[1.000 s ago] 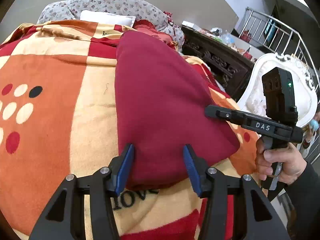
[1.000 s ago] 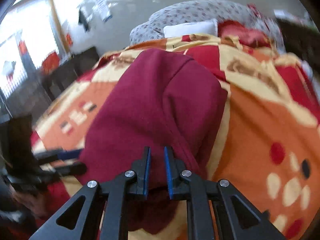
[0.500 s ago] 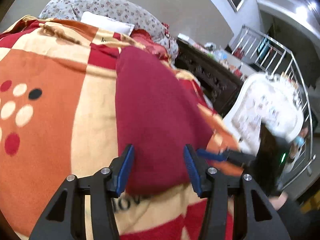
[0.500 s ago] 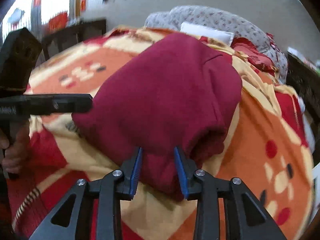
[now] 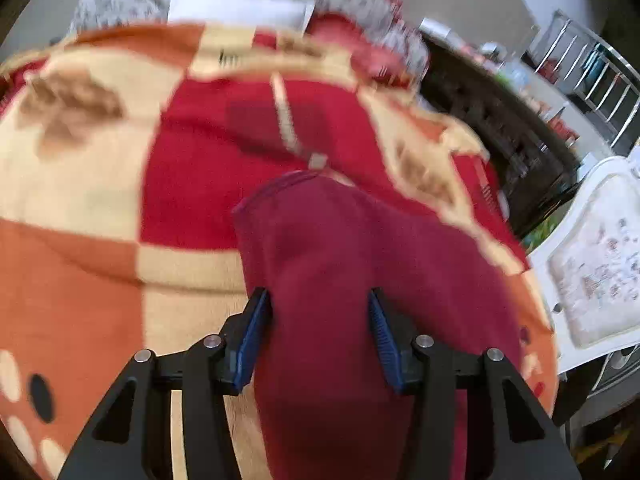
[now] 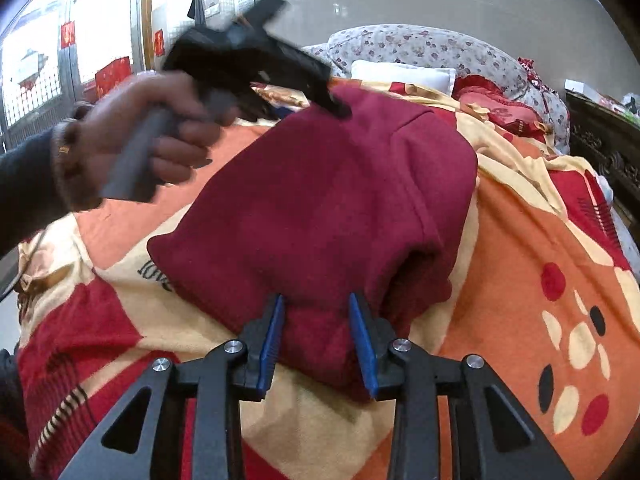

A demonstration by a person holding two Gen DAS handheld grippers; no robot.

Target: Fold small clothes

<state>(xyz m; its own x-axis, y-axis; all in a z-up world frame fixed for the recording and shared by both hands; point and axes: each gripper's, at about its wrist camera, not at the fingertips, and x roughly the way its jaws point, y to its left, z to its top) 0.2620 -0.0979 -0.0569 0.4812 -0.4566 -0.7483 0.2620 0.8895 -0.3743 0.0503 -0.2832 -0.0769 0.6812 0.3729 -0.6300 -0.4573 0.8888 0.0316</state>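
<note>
A dark red folded garment [image 6: 332,196] lies on the patterned blanket [image 6: 540,240] on the bed. My left gripper [image 5: 318,336] is open, its jaws apart over the garment [image 5: 360,280], with cloth filling the gap between them. In the right wrist view the left gripper [image 6: 320,98] sits over the garment's far edge, blurred by motion. My right gripper [image 6: 316,336] is open, its jaws straddling the garment's near edge, not clamped.
A floral quilt and a white pillow [image 6: 404,72] lie at the bed's head. A dark carved wooden cabinet [image 5: 500,120] and a white ornate chair [image 5: 592,260] stand to the right of the bed. A metal railing [image 5: 592,68] is behind them.
My left gripper has moved forward up the garment toward its far end. My right gripper has opened wider and stays at the near edge.
</note>
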